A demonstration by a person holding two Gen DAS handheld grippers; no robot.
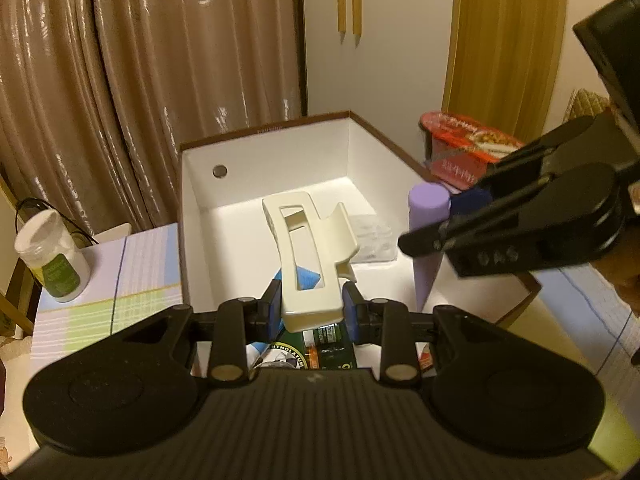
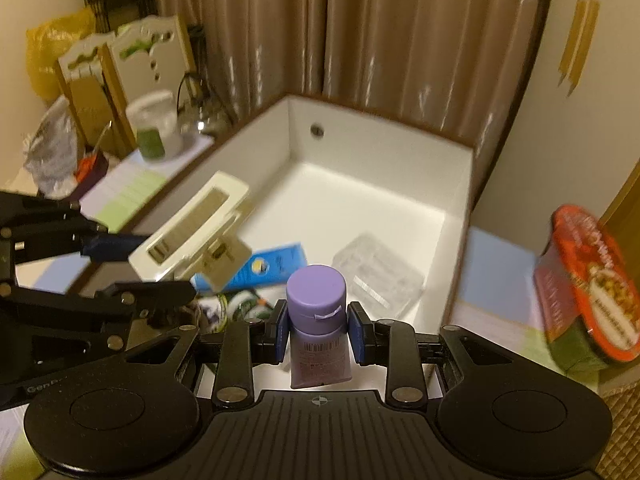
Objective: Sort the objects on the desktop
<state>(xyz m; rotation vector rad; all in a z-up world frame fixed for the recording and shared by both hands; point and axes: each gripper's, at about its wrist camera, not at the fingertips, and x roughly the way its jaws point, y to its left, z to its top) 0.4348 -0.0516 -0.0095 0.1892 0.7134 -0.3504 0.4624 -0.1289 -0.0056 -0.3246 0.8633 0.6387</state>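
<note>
1. While both our tongs hang over the white box (image 1: pixel 192 200), we see a clear plastic case (image 1: pixel 374 240), a blue carton (image 2: pixel 276 266) and a green packet (image 1: pixel 328 344) lying inside it, below the jaws.
2. Beyond the box's right wall stands one red noodle bowl (image 1: pixel 464 152); left of it, one white jar (image 1: pixel 52 256) on the striped tabletop (image 1: pixel 132 276).
3. Our left tongs (image 1: pixel 310 308) stand narrowly parted, clenched on one cream hair clip (image 1: pixel 308 256).
4. Our right tongs (image 2: pixel 320 332) grasp one purple tube (image 2: pixel 318 328), cap pointing forward, just right of the clip.
5. Nothing blocks the box's open top.
</note>
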